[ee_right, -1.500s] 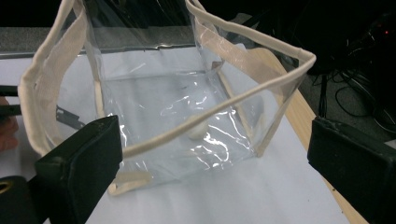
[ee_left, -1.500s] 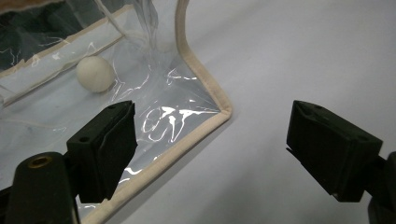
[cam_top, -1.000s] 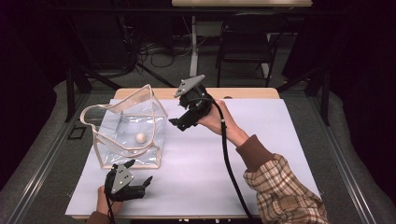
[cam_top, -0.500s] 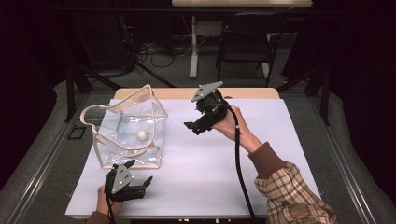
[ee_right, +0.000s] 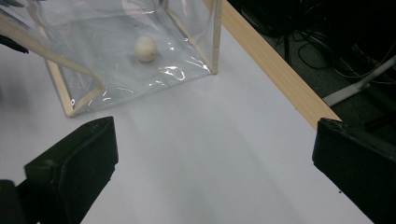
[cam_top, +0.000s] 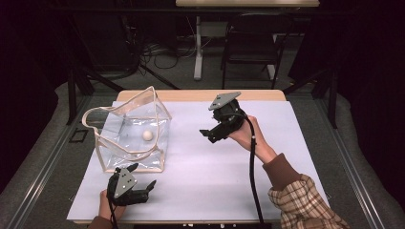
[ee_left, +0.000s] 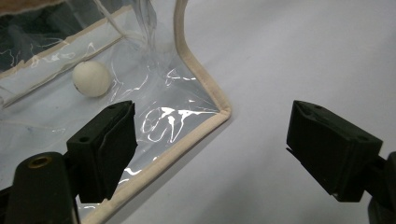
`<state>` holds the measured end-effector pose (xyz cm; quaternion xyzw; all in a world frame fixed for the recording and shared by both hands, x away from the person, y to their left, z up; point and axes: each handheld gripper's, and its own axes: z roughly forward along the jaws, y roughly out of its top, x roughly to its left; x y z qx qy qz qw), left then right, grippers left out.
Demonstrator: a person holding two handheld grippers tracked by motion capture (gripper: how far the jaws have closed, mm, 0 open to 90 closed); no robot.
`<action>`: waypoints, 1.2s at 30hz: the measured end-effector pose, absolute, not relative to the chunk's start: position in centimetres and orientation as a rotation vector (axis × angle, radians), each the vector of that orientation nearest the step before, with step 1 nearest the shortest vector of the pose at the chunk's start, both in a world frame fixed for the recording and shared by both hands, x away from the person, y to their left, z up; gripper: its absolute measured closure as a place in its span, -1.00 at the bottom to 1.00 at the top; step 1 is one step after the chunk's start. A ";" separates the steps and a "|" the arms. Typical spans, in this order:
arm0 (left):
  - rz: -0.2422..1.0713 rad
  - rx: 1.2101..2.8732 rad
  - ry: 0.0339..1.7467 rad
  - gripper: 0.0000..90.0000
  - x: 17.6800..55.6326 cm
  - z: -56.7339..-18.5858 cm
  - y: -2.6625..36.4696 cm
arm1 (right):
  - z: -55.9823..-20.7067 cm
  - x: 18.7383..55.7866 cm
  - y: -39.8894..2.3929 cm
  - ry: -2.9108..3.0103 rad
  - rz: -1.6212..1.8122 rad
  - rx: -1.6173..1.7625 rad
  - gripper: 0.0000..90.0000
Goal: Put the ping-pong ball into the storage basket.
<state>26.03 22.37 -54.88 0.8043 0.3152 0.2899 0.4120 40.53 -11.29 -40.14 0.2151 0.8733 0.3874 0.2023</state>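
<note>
Now right gripper (cam_top: pixel 208 135) farther from bag (cam_top: pixel 128 131), jaws apart

The clear pouch (cam_top: pixel 128 136) is showing as glossy see-through plastic, throwing white glints, with matt beige cloth-like piping along its edges. The ball (ee_left: pixel 91 79) inside is looking matt, off-white and smooth. The table sheet (cam_top: pixel 215 176) is looking smooth, pale and matt, with bare wood along the far edge (ee_right: pixel 275 70). Both grippers' 2 jaws are appearing as matt black plastic; the sleeve (cam_top: pixel 305 202) is looking like plaid cloth.
</note>
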 end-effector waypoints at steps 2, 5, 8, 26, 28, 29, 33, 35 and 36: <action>0.730 2.023 0.793 -0.64 26.0 -54.9 22.4 | -40.3 40.4 -11.7 2.435 1.081 0.611 -1.00; 0.731 2.026 0.791 -0.64 26.0 -54.9 22.4 | -40.4 40.2 -12.3 2.423 1.090 0.620 -1.00; 0.730 2.023 0.793 -0.64 26.0 -54.9 22.4 | -40.6 39.9 -12.8 2.412 1.095 0.630 -1.00; 0.730 2.026 0.791 -0.64 26.1 -54.9 22.3 | -42.5 38.1 -15.4 2.381 1.078 0.673 -1.00; 0.730 2.026 0.792 -0.64 26.1 -54.9 22.3 | -42.7 37.8 -15.8 2.377 1.071 0.679 -1.00; 0.729 2.027 0.792 -0.64 26.1 -54.9 22.3 | -42.8 37.6 -16.0 2.373 1.069 0.675 -1.00; 0.730 2.028 0.791 -0.64 26.1 -54.9 22.3 | -43.3 37.1 -16.7 2.364 1.063 0.694 -1.00; 0.731 2.027 0.792 -0.64 26.1 -54.9 22.3 | -43.6 36.9 -17.1 2.362 1.058 0.695 -1.00; 0.731 2.027 0.792 -0.64 26.1 -54.9 22.3 | -43.7 36.8 -17.3 2.360 1.058 0.701 -1.00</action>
